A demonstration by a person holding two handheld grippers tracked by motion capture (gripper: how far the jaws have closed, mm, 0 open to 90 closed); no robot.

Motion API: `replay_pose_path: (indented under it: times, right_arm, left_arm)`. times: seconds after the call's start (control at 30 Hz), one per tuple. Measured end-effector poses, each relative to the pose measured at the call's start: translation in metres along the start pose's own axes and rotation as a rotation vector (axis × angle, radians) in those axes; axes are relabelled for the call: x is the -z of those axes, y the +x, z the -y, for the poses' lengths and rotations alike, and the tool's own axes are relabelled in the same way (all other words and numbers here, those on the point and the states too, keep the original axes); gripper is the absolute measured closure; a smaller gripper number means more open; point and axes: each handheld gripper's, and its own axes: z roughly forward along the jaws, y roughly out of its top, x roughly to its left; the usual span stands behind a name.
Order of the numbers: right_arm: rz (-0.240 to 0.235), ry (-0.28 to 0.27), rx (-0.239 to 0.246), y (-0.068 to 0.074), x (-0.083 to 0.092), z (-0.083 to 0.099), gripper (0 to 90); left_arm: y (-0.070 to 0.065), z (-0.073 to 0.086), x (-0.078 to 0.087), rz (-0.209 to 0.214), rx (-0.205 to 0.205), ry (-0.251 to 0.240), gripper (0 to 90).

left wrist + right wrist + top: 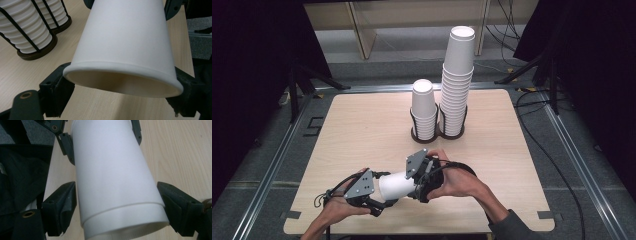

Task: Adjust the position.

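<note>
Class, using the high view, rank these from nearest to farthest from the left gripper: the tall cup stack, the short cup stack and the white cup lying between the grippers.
1. White cup: in the left gripper's jaws.
2. Short cup stack: mid-table, left holder.
3. Tall cup stack: right holder, slightly farther.

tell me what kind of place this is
Probably a lab or recording set-up, not a home: a bare wooden table on a metal frame, dark curtains at both sides, loose cables on the floor, and stacked paper cups as props.
</note>
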Motion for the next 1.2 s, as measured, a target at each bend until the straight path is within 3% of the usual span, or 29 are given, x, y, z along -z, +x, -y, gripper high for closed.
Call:
replay_pose_path:
  times: [0.13,0.37,0.47,0.6,0.7,0.77,0.9,0.97,1.13,1.17,1.2]
  right_arm:
    - [0.010,0.054,0.060,-0.002,-0.004,-0.004,20.0]
    - [0.009,0.128,0.116,-0.001,-0.016,-0.011,20.0]
    - [0.008,0.133,0.136,-0.002,-0.019,-0.011,21.0]
    - [0.006,0.134,0.164,-0.003,-0.020,-0.010,23.4]
    - [-0.005,0.130,0.128,-0.001,-0.018,-0.008,23.8]
    - [-0.010,0.110,0.140,-0.004,-0.017,-0.007,23.7]
    - [-0.016,0.038,0.073,-0.006,-0.014,0.000,23.9]
    - [-0.044,-0.026,0.024,-0.008,-0.010,0.006,23.9]
    - [-0.044,-0.154,-0.041,-0.014,0.000,0.020,23.9]
    - [-0.041,-0.170,-0.075,-0.014,0.003,0.022,23.9]
    - [-0.045,-0.206,-0.059,-0.016,0.004,0.023,23.9]
  left_arm:
    - [-0.001,-0.001,-0.003,-0.001,0.002,0.004,16.7]
    - [-0.002,-0.001,-0.001,0.006,-0.006,0.025,16.7]
    - [-0.001,-0.002,0.000,0.016,-0.010,0.039,16.7]
    - [-0.002,-0.001,-0.001,0.014,-0.004,0.022,16.6]
    - [-0.001,0.000,-0.002,0.022,0.008,-0.014,14.7]
    - [0.001,0.002,-0.003,0.020,0.043,-0.069,11.8]
    - [0.007,0.006,0.001,0.021,0.089,-0.152,8.3]
    - [0.009,0.007,0.004,0.013,0.126,-0.195,7.7]
    - [0.013,0.007,0.008,0.008,0.209,-0.275,7.8]
    - [0.013,0.007,0.006,0.018,0.221,-0.320,8.4]
    - [0.013,0.006,0.009,0.005,0.229,-0.305,8.5]
